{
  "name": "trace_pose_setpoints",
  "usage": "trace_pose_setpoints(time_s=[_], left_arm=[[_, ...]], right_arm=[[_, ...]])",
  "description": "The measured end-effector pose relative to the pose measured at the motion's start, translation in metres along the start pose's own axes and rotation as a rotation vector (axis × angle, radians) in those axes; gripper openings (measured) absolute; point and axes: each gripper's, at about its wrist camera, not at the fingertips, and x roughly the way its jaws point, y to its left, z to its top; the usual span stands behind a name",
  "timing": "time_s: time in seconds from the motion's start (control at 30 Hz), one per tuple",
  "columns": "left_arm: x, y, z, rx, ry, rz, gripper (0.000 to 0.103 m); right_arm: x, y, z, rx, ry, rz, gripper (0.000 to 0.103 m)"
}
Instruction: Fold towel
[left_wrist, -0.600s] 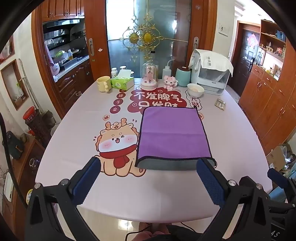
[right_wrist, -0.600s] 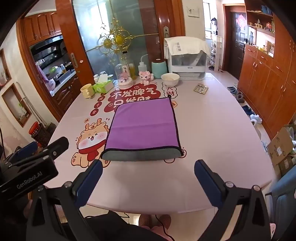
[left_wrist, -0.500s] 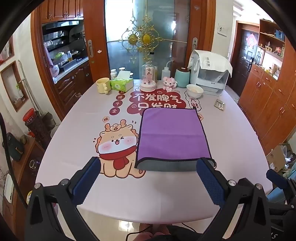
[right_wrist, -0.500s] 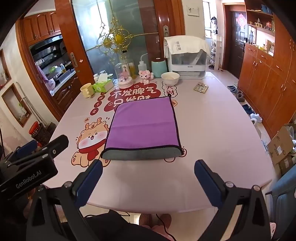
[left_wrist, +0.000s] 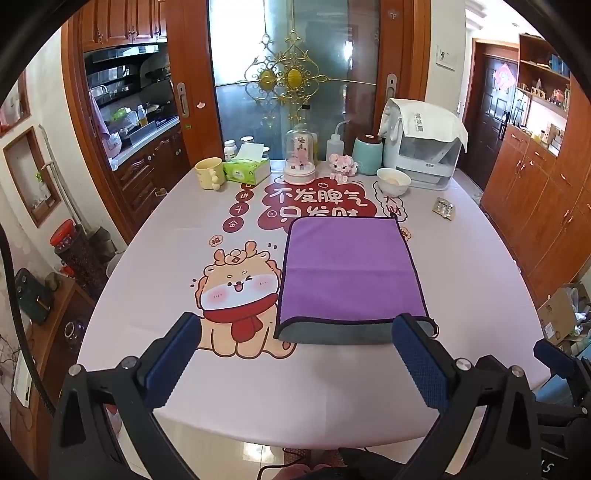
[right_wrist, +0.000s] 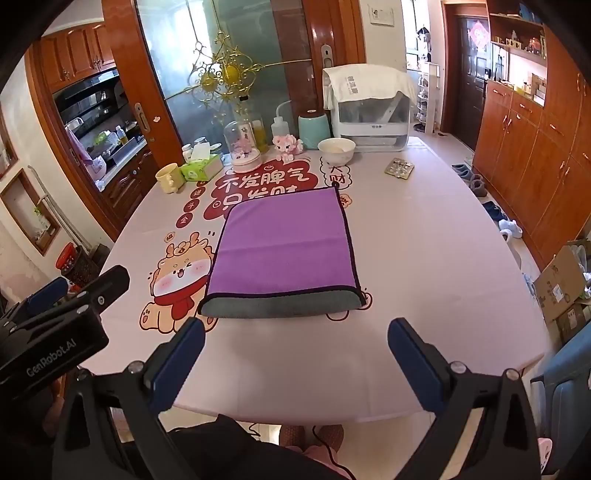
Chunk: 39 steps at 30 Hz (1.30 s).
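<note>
Both grippers, left (left_wrist: 295, 354) and right (right_wrist: 295, 350), stay wide open, empty, short of the unmoved towel (left_wrist: 347, 266); folding pauses.

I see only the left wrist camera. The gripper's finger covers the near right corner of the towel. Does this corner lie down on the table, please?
Observer: Yes. In the right wrist view, that corner of the towel rests on the table, with the gray layer showing below the purple edge.
Operator: Is the right gripper open?
Observer: The right gripper is open and holds nothing. It is just before the towel's near edge.
Operator: Is anything on the floor at the right side?
Observer: Gray slippers lie near the wooden cabinets.
</note>
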Motion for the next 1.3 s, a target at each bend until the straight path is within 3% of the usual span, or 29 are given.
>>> trace_pose_setpoints(time_s=[1.3], left_arm=[[0.004, -0.003, 0.000, 0.003, 0.004, 0.019, 0.102]], right_arm=[[0.012, -0.005, 0.000, 0.015, 0.028, -0.003, 0.100]])
